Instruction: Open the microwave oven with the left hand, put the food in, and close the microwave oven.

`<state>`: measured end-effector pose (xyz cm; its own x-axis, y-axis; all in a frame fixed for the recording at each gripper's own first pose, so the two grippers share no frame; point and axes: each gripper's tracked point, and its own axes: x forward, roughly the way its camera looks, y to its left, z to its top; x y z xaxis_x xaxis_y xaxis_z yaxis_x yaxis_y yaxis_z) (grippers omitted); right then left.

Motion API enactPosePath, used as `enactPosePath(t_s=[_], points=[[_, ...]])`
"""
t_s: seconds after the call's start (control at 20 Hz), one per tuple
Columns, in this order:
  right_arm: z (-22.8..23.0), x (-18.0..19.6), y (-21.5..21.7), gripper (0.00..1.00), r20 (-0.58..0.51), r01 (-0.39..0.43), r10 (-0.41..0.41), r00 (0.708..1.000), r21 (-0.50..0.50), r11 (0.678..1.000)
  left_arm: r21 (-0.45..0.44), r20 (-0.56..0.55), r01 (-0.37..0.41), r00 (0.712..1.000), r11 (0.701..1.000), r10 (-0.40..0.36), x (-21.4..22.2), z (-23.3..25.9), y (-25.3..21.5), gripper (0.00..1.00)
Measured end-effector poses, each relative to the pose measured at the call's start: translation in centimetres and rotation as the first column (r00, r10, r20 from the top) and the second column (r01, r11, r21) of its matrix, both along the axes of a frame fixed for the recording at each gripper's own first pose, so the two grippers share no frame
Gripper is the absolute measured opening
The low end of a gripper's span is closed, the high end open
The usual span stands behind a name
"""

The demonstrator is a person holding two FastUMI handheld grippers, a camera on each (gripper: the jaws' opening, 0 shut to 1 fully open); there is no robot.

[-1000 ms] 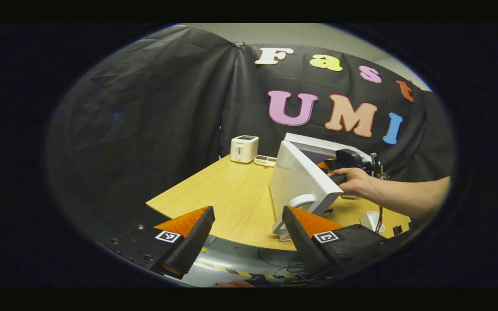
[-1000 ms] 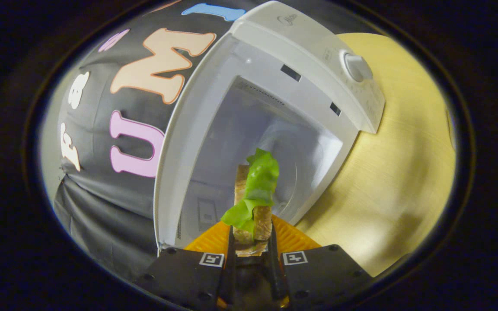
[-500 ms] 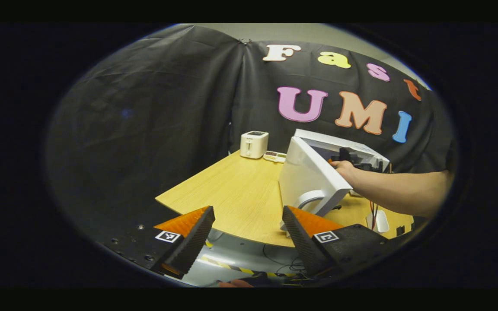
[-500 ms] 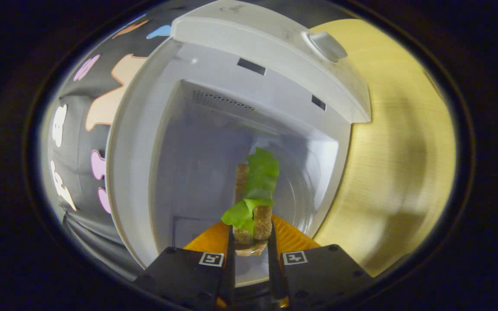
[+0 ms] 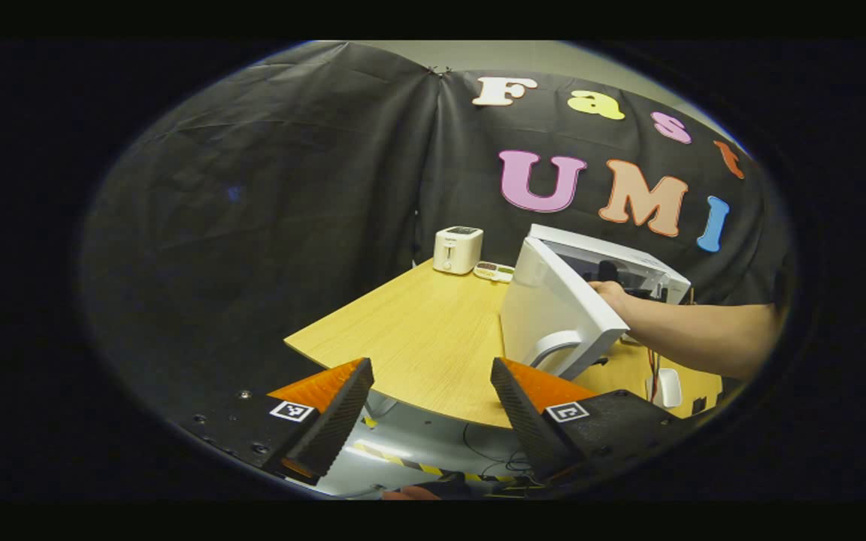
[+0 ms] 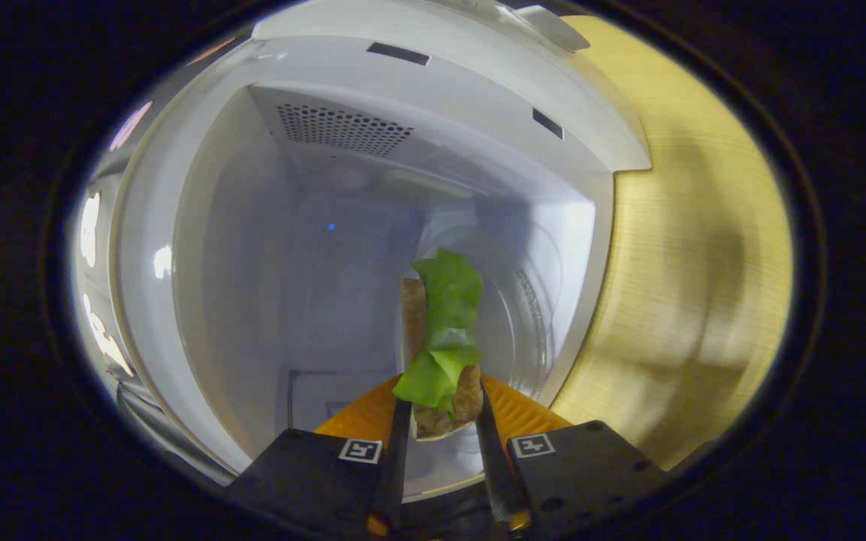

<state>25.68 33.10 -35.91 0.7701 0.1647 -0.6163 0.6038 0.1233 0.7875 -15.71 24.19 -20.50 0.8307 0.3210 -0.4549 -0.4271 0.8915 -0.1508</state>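
Note:
The white microwave (image 5: 613,263) stands on the wooden table (image 5: 410,338) with its door (image 5: 557,315) swung wide open. In the right gripper view its cavity (image 6: 313,248) surrounds me, with the glass turntable (image 6: 534,323) low at the right. My right gripper (image 6: 440,409) is shut on a sandwich with green lettuce (image 6: 442,323), held inside the cavity above the turntable. In the left gripper view a hand (image 5: 612,291) and forearm reach in behind the door. My left gripper (image 5: 429,406) hangs open off the table's near edge, holding nothing.
A small white toaster (image 5: 457,249) and a flat white gadget (image 5: 495,271) sit at the table's far edge by the black cloth wall. A white object (image 5: 670,387) and cables lie beside the microwave. The microwave's knob panel (image 6: 553,19) runs along the cavity's upper right.
The right gripper has carried the sandwich from the door opening deep into the cavity, and its fingers now stand slightly wider. The left gripper has drifted a little away from the microwave.

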Motion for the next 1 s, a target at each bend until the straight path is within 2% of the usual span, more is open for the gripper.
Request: enactPosePath(t_s=[0.05,0.1,0.2,0.25,0.3,0.35,0.4,0.5,0.55,0.6,0.65,0.7,0.8,0.85,0.95,1.0], points=[[-0.5,-0.1,-0.4,0.39,-0.024,-0.007,0.006,1.000,-0.026,1.000,0.001,0.000,0.003,1.000,1.000,-0.003,0.1,0.1,0.0,0.93],[-0.3,-0.4,-0.7,0.54,-0.030,-0.015,0.014,0.999,-0.028,0.999,0.005,0.006,0.007,1.000,1.000,-0.007,0.4,0.0,-0.1,0.96],[-0.4,-0.2,-0.7,0.81,-0.050,-0.048,0.046,0.998,-0.045,0.998,0.007,0.012,0.013,1.000,1.000,-0.013,0.6,0.2,-0.3,0.96],[0.1,-0.8,-0.5,0.77,-0.059,-0.077,0.073,0.996,-0.057,0.995,0.001,0.011,0.016,1.000,1.000,-0.016,0.7,0.2,-0.5,0.96],[0.2,-0.9,-0.3,0.84,-0.068,-0.106,0.101,0.993,-0.066,0.992,-0.003,0.009,0.016,1.000,1.000,-0.016,0.7,0.1,-0.6,0.93],[0.3,-0.9,-0.2,0.95,-0.078,-0.122,0.116,0.990,-0.070,0.990,-0.006,0.012,0.017,1.000,1.000,-0.017,0.7,0.1,-0.7,0.96],[0.3,-1.2,-0.4,0.85,-0.089,-0.127,0.120,0.989,-0.071,0.989,-0.007,0.014,0.020,1.000,1.000,-0.020,0.6,0.1,-0.9,0.96],[0.0,-2.2,-0.6,0.86,-0.117,-0.154,0.144,0.983,-0.082,0.985,-0.002,0.017,0.029,0.999,1.000,-0.029,0.7,0.2,-1.1,0.96],[-0.1,-2.6,-0.5,0.98,-0.129,-0.172,0.161,0.979,-0.084,0.981,0.001,0.017,0.032,0.999,0.999,-0.032,0.7,0.2,-1.2,0.96],[-0.3,-2.9,-0.5,0.86,-0.135,-0.187,0.175,0.975,-0.085,0.979,0.000,0.016,0.034,0.999,0.999,-0.034,0.6,0.3,-1.4,0.96],[-0.3,-3.2,-0.6,0.98,-0.137,-0.197,0.184,0.973,-0.090,0.976,-0.003,0.019,0.036,0.999,0.999,-0.035,0.7,0.3,-1.6,0.93],[-0.1,-3.3,-0.7,0.98,-0.130,-0.202,0.189,0.973,-0.096,0.975,-0.005,0.021,0.039,0.999,0.999,-0.038,0.7,0.3,-1.7,0.96],[0.3,-3.5,-1.1,0.98,-0.114,-0.205,0.192,0.975,-0.110,0.973,-0.001,0.024,0.048,0.999,0.999,-0.048,0.5,0.3,-1.9,0.93],[0.7,-3.8,-1.1,0.90,-0.103,-0.213,0.202,0.974,-0.115,0.970,0.001,0.027,0.052,0.998,0.999,-0.052,0.5,0.5,-2.0,0.96],[1.0,-4.3,-1.4,0.98,-0.082,-0.215,0.206,0.975,-0.132,0.968,-0.001,0.035,0.051,0.998,0.999,-0.051,0.5,0.8,-1.9,0.96],[1.2,-4.5,-1.5,0.97,-0.076,-0.214,0.206,0.976,-0.127,0.969,-0.001,0.039,0.052,0.998,0.999,-0.052,0.7,0.9,-1.9,0.96]])
